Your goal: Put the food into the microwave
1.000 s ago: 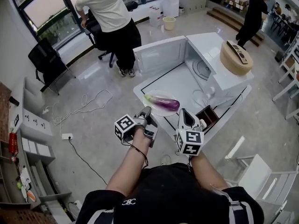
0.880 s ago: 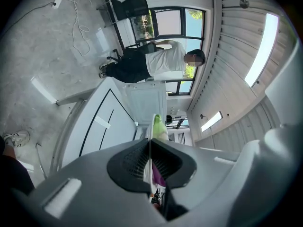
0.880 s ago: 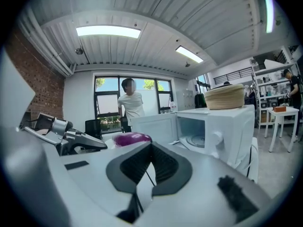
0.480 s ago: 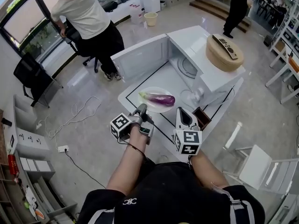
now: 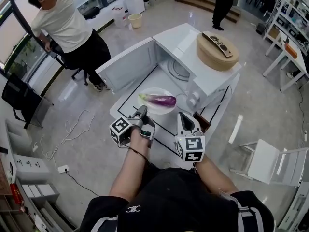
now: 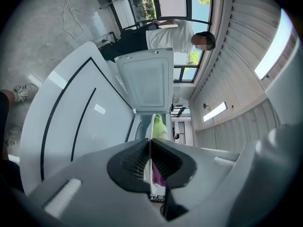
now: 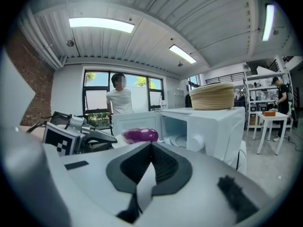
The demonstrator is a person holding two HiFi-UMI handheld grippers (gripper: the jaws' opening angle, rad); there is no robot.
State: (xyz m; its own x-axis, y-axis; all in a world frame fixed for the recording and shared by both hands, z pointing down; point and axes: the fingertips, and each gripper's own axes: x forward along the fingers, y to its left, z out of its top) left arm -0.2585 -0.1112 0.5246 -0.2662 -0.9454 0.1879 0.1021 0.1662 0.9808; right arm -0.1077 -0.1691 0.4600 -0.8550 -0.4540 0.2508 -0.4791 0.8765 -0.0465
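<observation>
Glossy purple eggplant, long and slightly curved, with a pale green stem end. Lying lengthwise across a round white plate, just in front of the open mouth of the boxy white microwave. Stem end toward the microwave's door side, darker purple end toward its knob side. Skin smooth with a light sheen, no cuts visible. Not inside the microwave yet.

Microwave door swung wide open, white cavity and round turntable showing. Microwave on a white surface marked with black lines. Cannot tell if the plate rests on that surface or is lifted off it.

Left gripper at the plate's near rim, on the microwave's door side. Fingers closed on the thin white plate edge, seen edge-on in the left gripper view, with green stem and a strip of purple just past the tips.

Right gripper at the near rim on the microwave's knob side. Fingers closed with a white sliver of plate rim between them, eggplant just beyond.

On top of the microwave: round tan woven basket with a remote control lying across it. Beyond the microwave door, a person in a white shirt.
</observation>
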